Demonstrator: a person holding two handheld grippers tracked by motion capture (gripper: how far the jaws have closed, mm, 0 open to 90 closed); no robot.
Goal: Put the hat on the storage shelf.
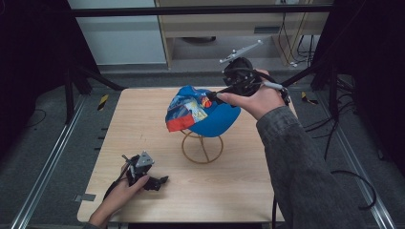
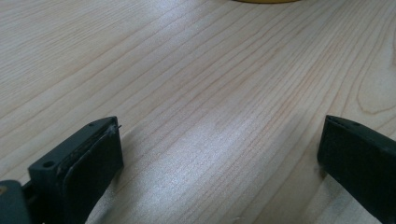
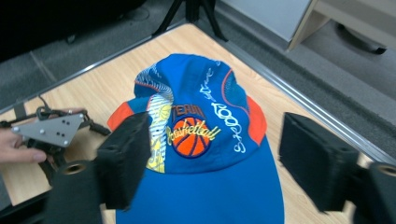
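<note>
A blue basketball cap with orange patches and an orange ball logo sits on a yellow wire stand at the middle of the wooden table. My right gripper hovers at the cap's top right; in the right gripper view it is open, jaws wide apart over the cap, holding nothing. My left gripper rests low at the table's front left, open, with bare wood between its jaws.
The stand's round yellow base lies ahead of the left gripper. A person's hand and the left gripper's grey plate appear beyond the cap. Metal rails flank the table; cables lie on the floor at right.
</note>
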